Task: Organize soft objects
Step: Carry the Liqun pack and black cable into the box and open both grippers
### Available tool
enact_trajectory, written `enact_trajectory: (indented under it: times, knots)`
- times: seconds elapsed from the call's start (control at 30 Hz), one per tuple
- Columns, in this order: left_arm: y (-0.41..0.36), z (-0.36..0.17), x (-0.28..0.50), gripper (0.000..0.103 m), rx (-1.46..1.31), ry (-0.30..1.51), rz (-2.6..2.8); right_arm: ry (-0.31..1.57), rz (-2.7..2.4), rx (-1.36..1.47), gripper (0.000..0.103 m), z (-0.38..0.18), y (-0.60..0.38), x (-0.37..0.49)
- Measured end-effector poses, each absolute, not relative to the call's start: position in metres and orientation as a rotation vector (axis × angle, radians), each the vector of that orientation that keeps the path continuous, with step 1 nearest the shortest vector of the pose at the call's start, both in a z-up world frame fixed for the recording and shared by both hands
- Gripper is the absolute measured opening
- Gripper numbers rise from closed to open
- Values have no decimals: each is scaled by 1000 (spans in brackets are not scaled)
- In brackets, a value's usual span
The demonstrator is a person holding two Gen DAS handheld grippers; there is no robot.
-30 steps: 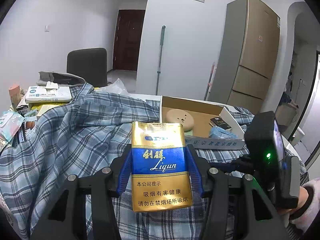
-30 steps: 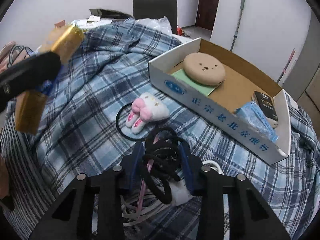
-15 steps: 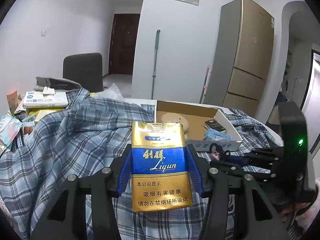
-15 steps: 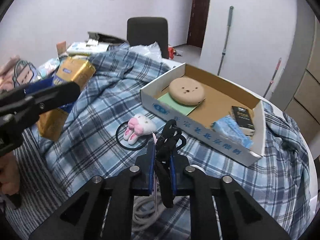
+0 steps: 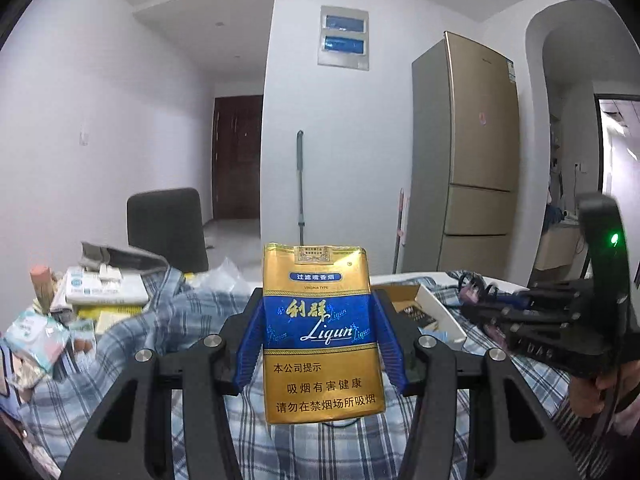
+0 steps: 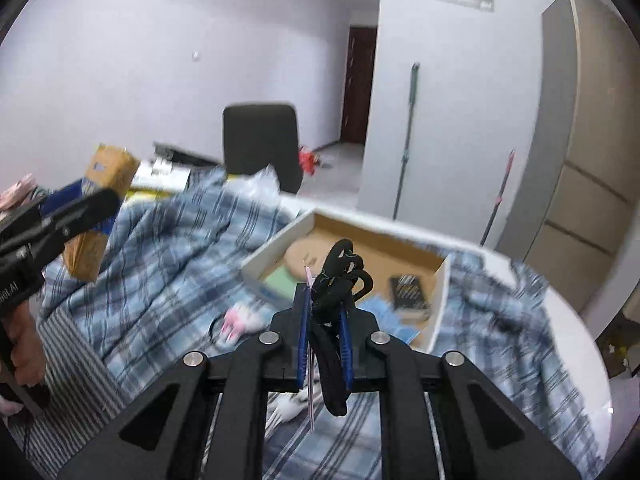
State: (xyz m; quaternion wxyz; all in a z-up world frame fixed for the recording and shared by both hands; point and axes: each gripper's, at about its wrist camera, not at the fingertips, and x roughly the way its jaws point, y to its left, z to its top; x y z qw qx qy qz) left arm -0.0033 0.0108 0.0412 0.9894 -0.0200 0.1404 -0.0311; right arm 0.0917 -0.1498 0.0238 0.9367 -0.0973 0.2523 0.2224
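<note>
Left wrist view: left gripper (image 5: pixel 320 344) has its jaws clamped on a gold-and-blue cigarette pack (image 5: pixel 320 332), held upright, label facing the camera, blue pads (image 5: pixel 252 344) pressing both narrow sides. Below and behind it, a blue plaid cloth (image 5: pixel 132 344) covers the table. Cardboard box (image 5: pixel 436 312) sits just right of the pack, mostly hidden by it; a dark small packet shows inside. Clutter at the left edge: tissue packs, papers, a wipes pouch (image 5: pixel 32 336). Black chair (image 5: pixel 166 228) behind the table, gold fridge (image 5: pixel 468 152) at the right, mop handle against the wall. Right gripper (image 5: pixel 532 312) comes in from the right, a hand (image 5: pixel 592 392) on its grip, green LED lit.

Right wrist view: right gripper (image 6: pixel 325 320) jaws pinched nearly fully together on a tangled black cord bundle (image 6: pixel 336 292); part loops above the pads, part hangs below them, clear of the cloth. A thin pink strip hangs alongside it. The box (image 6: pixel 280 248) lies beyond the jaws, holding a round tan cushion, a green sheet, a blue packet and the dark packet. Pink-and-white plush (image 6: pixel 240 320) lies on the plaid cloth just left of the jaws, near the box's front wall. White cable on the cloth under the gripper. Left gripper with the pack shows at the far left. Frame is motion-blurred.
</note>
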Motion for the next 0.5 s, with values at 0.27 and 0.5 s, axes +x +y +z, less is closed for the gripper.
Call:
enact_trajectory:
  times: [0.27,0.5]
  knots:
    - [-3,74,19,54,-39,264,-133,393,394,-157,13,62,-154,108]
    - [-12,100,53,54,-95,268,-202,391,379,-122,13,74,-155,147]
